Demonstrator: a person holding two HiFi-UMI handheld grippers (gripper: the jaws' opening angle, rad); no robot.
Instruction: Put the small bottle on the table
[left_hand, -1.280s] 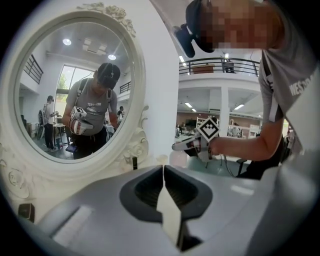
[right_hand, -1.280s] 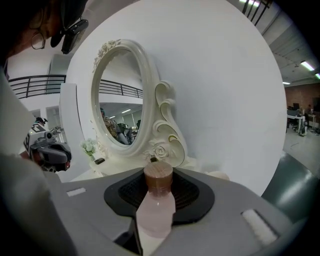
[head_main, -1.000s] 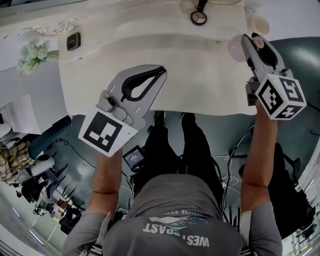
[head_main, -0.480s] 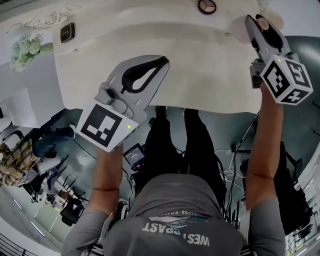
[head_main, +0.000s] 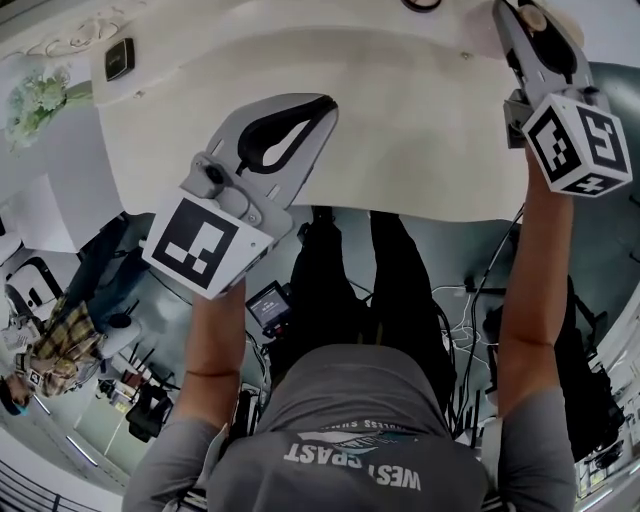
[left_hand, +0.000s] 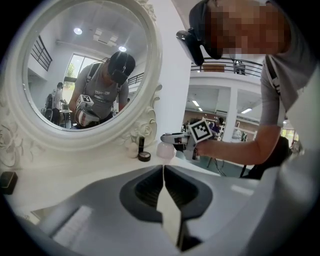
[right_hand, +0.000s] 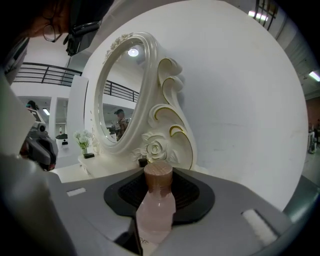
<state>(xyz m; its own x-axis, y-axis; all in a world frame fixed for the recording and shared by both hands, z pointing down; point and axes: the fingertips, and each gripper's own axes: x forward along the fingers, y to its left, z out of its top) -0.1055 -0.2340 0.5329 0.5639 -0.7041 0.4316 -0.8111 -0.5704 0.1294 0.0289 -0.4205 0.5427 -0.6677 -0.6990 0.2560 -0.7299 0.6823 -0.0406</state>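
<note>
- The right gripper (right_hand: 159, 197) is clamping its jaws on a small, translucent pink bottle with a round wooden cap (right_hand: 156, 212). The pads are pressing on the bottle's body and the cap is standing up between them.
- The left gripper (left_hand: 163, 175) is keeping its jaws pressed together on nothing, hovering over the front of the cream-white dressing worktop (head_main: 400, 130).
- In the left gripper view the bottle is hanging at the worktop's right end, near the back. I cannot tell whether its base is touching the surface.
- Risk: if the jaws are letting go while the base is off the surface or tilted, the narrow bottle is likely to tip and roll.
- Risk: the spot is lying close to the worktop's right edge, so a toppled bottle could be going over it to the floor.
- Risk: the carved white frame of the oval mirror (right_hand: 165, 100) is rising just behind, and pushing further in could be knocking the cap against it.
- A black round jar (left_hand: 144, 156) and a black tube (left_hand: 141, 145) are sitting by the mirror's foot, left of the bottle, narrowing the free space there.
- A bunch of pale flowers (head_main: 35, 100) and a small black box (head_main: 118, 58) are standing well apart at the far left, clear of the path.
</note>
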